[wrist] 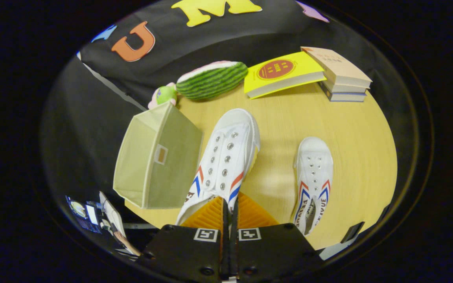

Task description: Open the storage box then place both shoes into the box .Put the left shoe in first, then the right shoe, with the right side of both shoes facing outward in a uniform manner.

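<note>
Two fingers of gripper pinch held white sneaker's heel; second sneaker right, fabric storage box left.

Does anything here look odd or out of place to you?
Yes. One shoe is pinched at its heel edge by the closed tool and looks lifted off the table, while the other shoe lies flat. The box sits tilted at the table's edge, and I cannot see an opening.

Watermelon plush beside a yellow book — stacked books just beyond, on the table.
</note>
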The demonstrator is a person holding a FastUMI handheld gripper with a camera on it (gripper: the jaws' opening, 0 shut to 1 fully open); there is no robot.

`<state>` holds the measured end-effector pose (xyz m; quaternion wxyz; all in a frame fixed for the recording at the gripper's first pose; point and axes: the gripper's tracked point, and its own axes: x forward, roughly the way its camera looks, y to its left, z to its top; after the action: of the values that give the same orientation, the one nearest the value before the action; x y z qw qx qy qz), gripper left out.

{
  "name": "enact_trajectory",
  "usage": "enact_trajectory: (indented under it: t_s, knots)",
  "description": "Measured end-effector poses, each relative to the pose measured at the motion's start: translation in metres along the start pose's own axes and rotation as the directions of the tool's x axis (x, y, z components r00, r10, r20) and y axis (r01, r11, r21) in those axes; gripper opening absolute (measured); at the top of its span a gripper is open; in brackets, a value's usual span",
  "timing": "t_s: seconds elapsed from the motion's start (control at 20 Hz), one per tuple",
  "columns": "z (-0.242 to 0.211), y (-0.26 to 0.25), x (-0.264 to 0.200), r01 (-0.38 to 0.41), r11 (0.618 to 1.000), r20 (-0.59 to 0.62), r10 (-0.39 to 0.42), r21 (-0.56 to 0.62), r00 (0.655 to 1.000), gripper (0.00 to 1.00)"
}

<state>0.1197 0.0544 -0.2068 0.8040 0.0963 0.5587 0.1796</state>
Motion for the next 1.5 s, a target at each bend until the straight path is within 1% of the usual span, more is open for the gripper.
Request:
enact_trajectory:
  t_s: [0.25,0.35,0.45,0.65,0.85,1.0,1.15,1.35,1.5]
  knots:
    - [0.023,0.062,-0.025,-0.032,0.999,0.071,0.033,-0.019,0.997,0.06]
    - [0.027,0.087,-0.026,-0.055,0.998,0.087,0.057,-0.025,0.995,0.06]
    - [0.026,0.113,-0.021,-0.09,0.996,0.091,0.09,0.0,0.992,0.06]
    - [0.026,0.159,0.002,-0.139,0.99,0.095,0.137,0.016,0.986,0.05]
    - [0.019,0.203,0.041,-0.139,0.99,0.075,0.138,0.013,0.988,0.05]
    - [0.01,0.238,0.074,-0.165,0.986,0.052,0.164,0.026,0.985,0.05]
    - [0.004,0.253,0.095,-0.155,0.988,0.045,0.154,0.028,0.987,0.05]
    - [0.001,0.255,0.101,-0.147,0.989,0.063,0.146,0.023,0.987,0.05]
    - [0.007,0.255,0.114,-0.136,0.99,0.082,0.133,0.037,0.988,0.05]
